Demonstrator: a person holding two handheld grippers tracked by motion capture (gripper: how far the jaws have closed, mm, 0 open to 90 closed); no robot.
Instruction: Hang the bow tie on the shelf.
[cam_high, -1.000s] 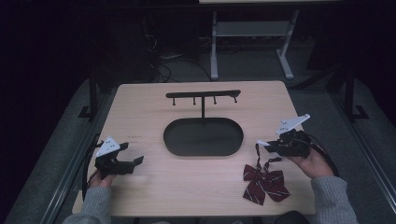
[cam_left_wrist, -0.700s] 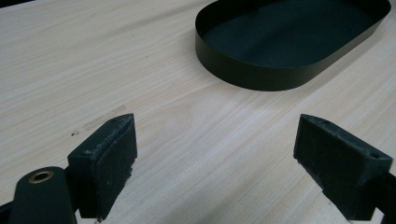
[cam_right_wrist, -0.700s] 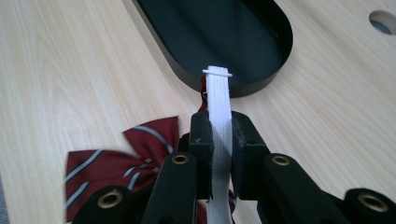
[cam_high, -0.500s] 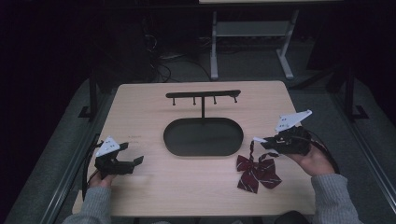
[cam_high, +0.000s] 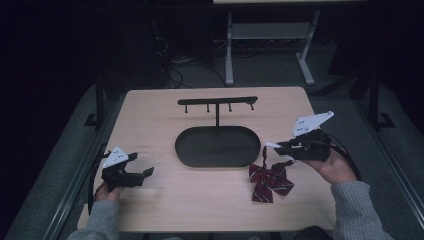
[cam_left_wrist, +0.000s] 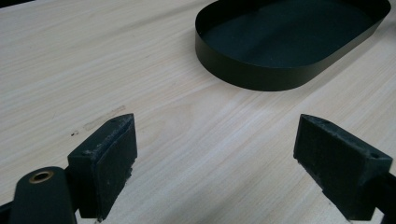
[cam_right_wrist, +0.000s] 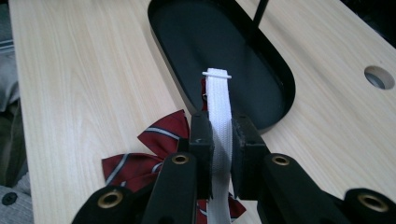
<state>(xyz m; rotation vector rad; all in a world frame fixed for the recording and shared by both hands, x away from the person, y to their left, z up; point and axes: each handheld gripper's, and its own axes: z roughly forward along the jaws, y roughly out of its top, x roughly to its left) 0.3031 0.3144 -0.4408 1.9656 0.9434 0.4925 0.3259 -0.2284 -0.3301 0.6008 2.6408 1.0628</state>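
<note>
The right gripper (cam_high: 278, 146) has its jaws clamped on the white elastic strap (cam_right_wrist: 219, 122) of a dark red striped bow tie (cam_high: 270, 181). In the right gripper view the strap runs up between the two black pads and sticks out past their tips, ending in a small white clasp, while the bow tie (cam_right_wrist: 142, 156) hangs below and to the left of the jaws. In the high view the bow sits just below and slightly left of the gripper's tips, at the near right part of the light wooden table (cam_high: 165, 200), close to the right end of the black oval tray (cam_high: 192, 150); whether its lower tails touch the tabletop cannot be told.

The tray is the base of a black stand, from which a thin post rises to a hook bar (cam_high: 217, 101) toward the far side of the table.

The left gripper (cam_high: 142, 171) rests at the near left of the table, well apart from the bow tie. Its jaws stand wide open with nothing but bare wood between them, and the tray (cam_left_wrist: 261, 74) lies beyond them.
</note>
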